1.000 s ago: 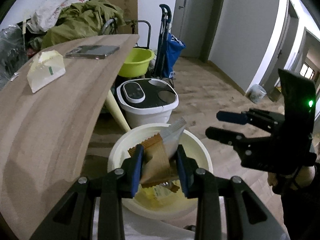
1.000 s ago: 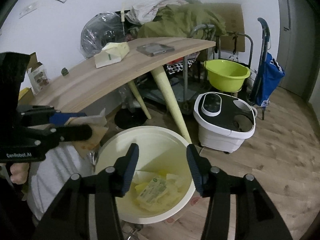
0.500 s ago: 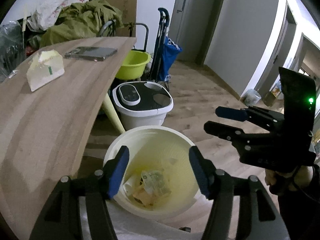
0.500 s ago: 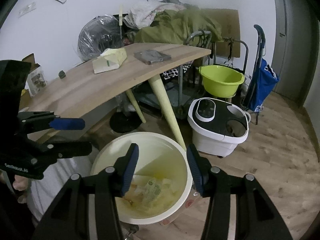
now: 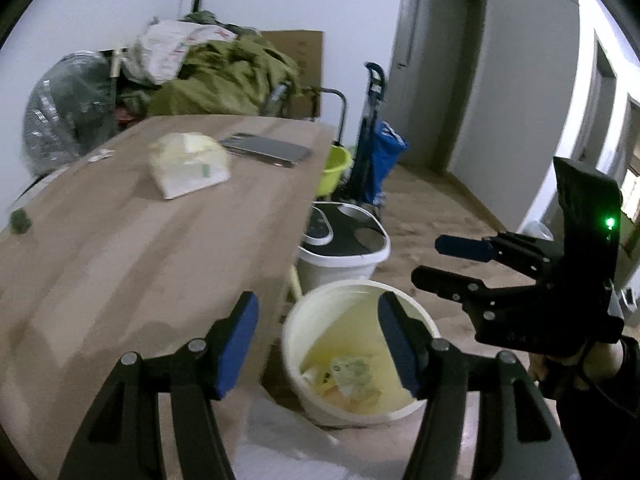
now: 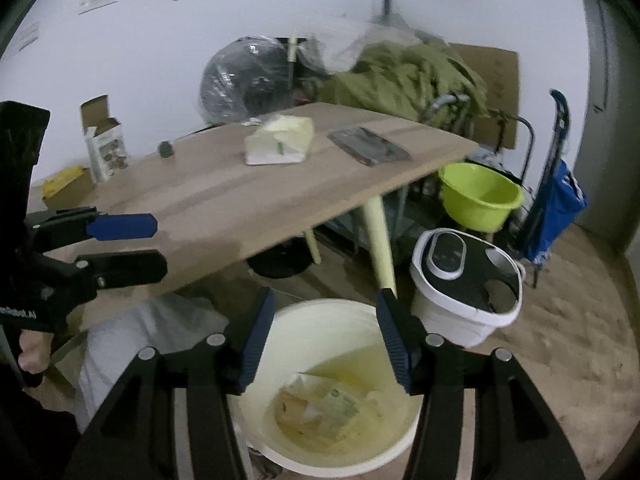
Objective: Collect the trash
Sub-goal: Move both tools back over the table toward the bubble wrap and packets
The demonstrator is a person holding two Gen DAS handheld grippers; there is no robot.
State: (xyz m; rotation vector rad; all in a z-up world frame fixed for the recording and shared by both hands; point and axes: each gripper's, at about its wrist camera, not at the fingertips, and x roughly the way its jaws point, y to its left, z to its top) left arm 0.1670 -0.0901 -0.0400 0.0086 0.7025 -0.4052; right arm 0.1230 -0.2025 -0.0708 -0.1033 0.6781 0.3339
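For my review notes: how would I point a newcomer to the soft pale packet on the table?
Find the long wooden table against the white wall. Near its far end two things lie side by side: a flat dark phone and, left of it, the packet. The packet is the puffy cream-white one with a small green mark.

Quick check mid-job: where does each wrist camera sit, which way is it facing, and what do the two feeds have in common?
Left wrist: sits on the left gripper, angled down past the wooden table edge at the round cream trash bucket; own jaws open and empty, the right gripper and its hand at right.
Right wrist: sits on the right gripper, angled down over the same bucket; jaws opening, empty; left gripper at left.
Shared: bucket, table, pale yellow tissue pack, lime green basin.
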